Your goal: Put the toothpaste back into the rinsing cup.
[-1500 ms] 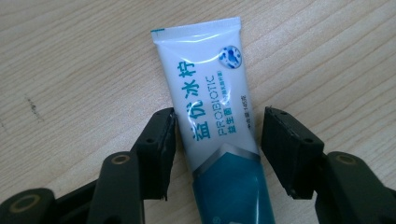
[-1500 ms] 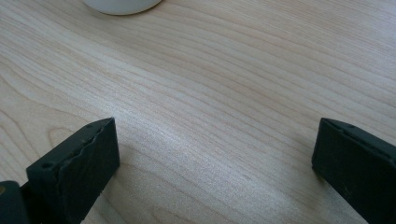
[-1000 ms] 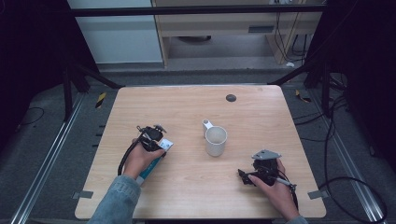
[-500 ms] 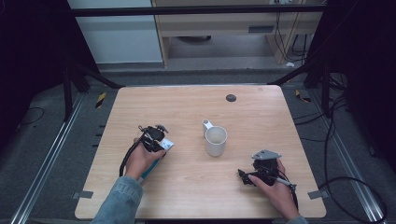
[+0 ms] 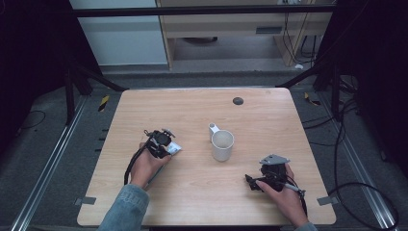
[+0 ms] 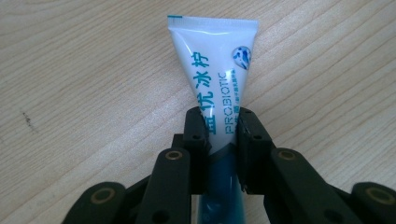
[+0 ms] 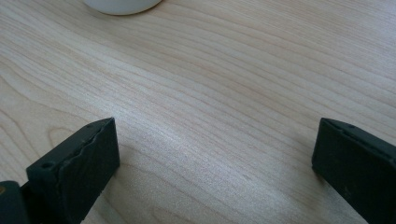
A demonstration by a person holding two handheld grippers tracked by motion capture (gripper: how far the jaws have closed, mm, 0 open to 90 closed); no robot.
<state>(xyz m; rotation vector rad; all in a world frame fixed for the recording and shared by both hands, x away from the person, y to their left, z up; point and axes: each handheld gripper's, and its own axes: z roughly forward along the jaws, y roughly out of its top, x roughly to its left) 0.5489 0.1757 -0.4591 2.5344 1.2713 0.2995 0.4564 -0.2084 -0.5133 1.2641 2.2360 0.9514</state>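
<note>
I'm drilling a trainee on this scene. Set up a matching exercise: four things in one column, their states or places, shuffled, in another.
Things:
1. left tool
2. right tool
3. white mug
4. dark round spot

States or places:
A. near the table's far edge
B. open over bare wood
C. upright, mid-table
D. shut on a toothpaste tube

Pairs: 1-D, 2-B, 3-C, 4-A

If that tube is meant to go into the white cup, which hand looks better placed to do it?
Probably the left. The left gripper is already shut on the toothpaste tube, beside the white cup. The right gripper is open over bare table, so it would first have to fetch the tube.
</note>
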